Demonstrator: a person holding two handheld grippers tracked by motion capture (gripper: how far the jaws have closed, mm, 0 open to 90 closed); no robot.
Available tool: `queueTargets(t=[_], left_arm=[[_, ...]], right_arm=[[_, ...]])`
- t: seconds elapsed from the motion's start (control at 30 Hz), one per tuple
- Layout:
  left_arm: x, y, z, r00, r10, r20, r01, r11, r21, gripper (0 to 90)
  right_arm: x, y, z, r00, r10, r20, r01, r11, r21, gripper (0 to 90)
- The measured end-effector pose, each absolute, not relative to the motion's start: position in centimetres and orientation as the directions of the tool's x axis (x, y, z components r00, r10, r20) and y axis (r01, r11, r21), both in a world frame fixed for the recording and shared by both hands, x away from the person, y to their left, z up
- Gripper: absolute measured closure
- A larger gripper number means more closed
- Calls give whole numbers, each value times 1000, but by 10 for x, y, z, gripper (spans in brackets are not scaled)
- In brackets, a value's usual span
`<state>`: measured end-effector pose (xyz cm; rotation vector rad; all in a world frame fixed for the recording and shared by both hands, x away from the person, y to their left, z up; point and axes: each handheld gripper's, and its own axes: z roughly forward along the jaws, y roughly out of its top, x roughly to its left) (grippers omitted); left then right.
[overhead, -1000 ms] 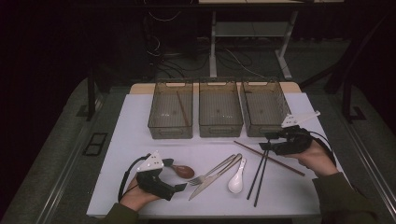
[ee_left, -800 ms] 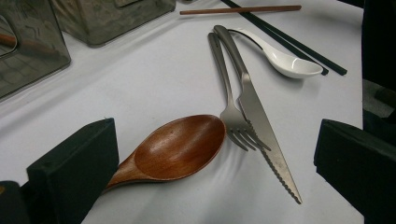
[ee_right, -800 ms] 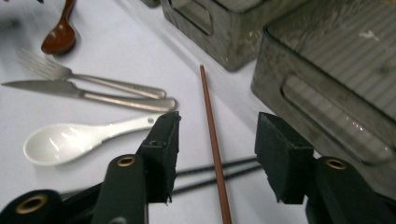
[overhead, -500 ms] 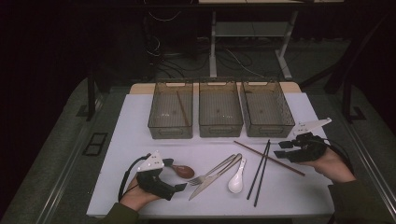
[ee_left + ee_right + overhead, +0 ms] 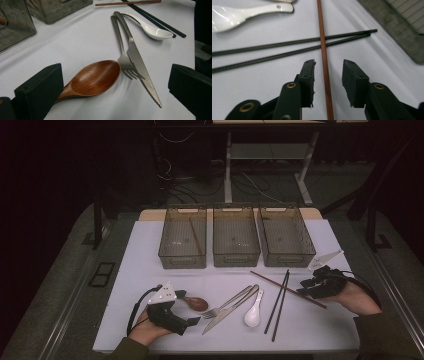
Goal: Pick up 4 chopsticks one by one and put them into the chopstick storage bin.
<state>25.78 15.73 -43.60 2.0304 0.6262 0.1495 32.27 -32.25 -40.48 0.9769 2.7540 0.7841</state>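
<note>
The right tool (image 5: 328, 72) has been closing its jaws around the brown chopstick (image 5: 323, 45), but the pads do not press it yet. The chopstick lies on the desk (image 5: 150, 255) across two black chopsticks (image 5: 274, 51). The left tool (image 5: 192, 321) is released, with a wooden spoon (image 5: 93, 77) between its jaws.
</note>
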Motion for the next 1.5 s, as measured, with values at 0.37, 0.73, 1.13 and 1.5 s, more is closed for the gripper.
queueTargets(t=[0.37,0.73,1.13,1.5], left_arm=[[258,157,-437,861,487,-147,370,-401,838,0],[258,156,-437,861,486,-148,369,-399,839,0],[258,156,-437,861,486,-148,370,-400,839,0],[258,157,-437,861,486,-148,370,-400,838,0]], right_arm=[[329,-311,-417,-815,577,54,543,728,418,709],[332,-307,-422,-833,553,19,520,771,368,763],[331,-302,-424,-846,534,8,503,791,348,815],[332,-303,-424,-854,520,-3,485,800,353,829]])
